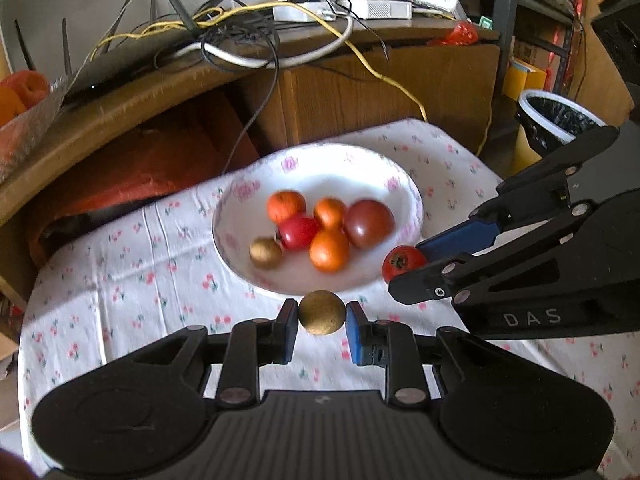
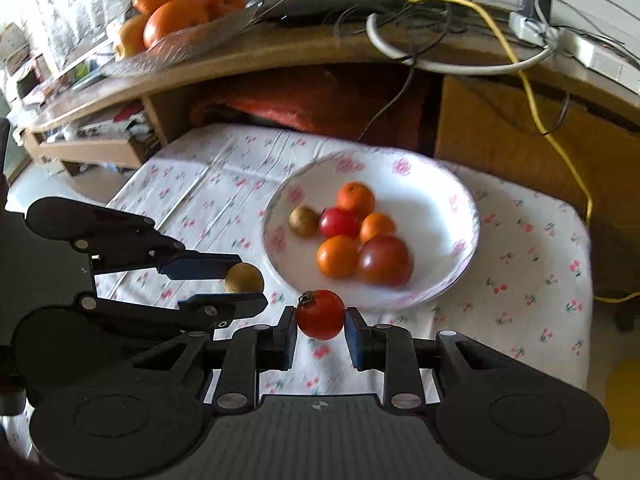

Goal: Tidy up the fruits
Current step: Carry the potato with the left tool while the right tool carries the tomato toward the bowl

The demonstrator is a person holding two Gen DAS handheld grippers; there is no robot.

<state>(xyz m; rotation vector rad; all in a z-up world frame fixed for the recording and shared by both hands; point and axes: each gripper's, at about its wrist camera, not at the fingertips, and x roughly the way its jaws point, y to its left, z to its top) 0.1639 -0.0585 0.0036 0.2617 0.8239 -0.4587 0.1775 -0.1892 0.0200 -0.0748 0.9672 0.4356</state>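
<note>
1. Left wrist view: the left gripper [image 1: 322, 314] has its fingers [image 1: 289, 326] clamped on a small round brown fruit [image 1: 321, 312] with a dull, speckled skin, held above the cloth-covered bench [image 1: 120, 300].
2. Right gripper [image 2: 320, 316]: its fingers clamp a glossy red tomato [image 2: 321, 314] with a dark stem.
3. Both fruits sit just short of the bowl [image 1: 240, 208].
4. Farther on, the floral-rimmed white bowl holds three oranges, two tomatoes and one brown fruit, touching in a cluster.

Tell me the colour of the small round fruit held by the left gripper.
Golden brown, speckled fruit; the left wrist view shows it best, between the left gripper jaws.
</note>
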